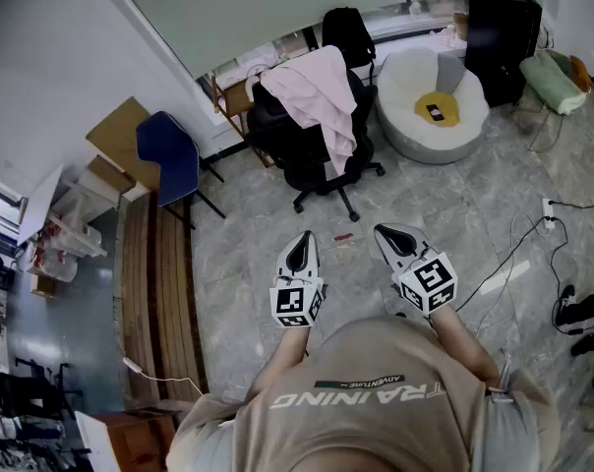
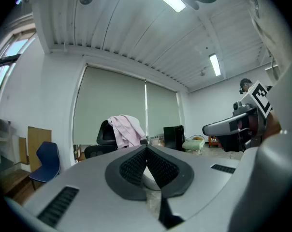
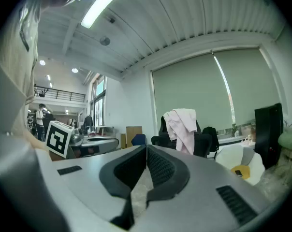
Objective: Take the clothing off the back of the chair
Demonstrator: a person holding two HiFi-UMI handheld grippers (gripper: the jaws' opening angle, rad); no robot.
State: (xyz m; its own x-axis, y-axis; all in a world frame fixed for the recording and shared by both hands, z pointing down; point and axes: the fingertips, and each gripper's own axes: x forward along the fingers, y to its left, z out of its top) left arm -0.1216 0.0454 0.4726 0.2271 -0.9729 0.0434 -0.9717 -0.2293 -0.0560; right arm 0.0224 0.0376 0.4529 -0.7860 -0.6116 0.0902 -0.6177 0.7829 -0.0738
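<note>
A pale pink garment (image 1: 322,96) hangs over the back of a black office chair (image 1: 312,155) at the far middle of the room. It also shows in the left gripper view as the pink garment (image 2: 125,130) and in the right gripper view as the same garment (image 3: 183,127). My left gripper (image 1: 299,251) and right gripper (image 1: 395,238) are held close in front of the person, well short of the chair, pointing toward it. Both have their jaws shut with nothing between them.
A blue chair (image 1: 171,157) stands at the left beside a wooden bench (image 1: 159,293). A white round beanbag seat (image 1: 430,101) with a yellow cushion lies right of the office chair. Cables (image 1: 528,249) trail over the floor at the right. A small red item (image 1: 343,236) lies on the floor.
</note>
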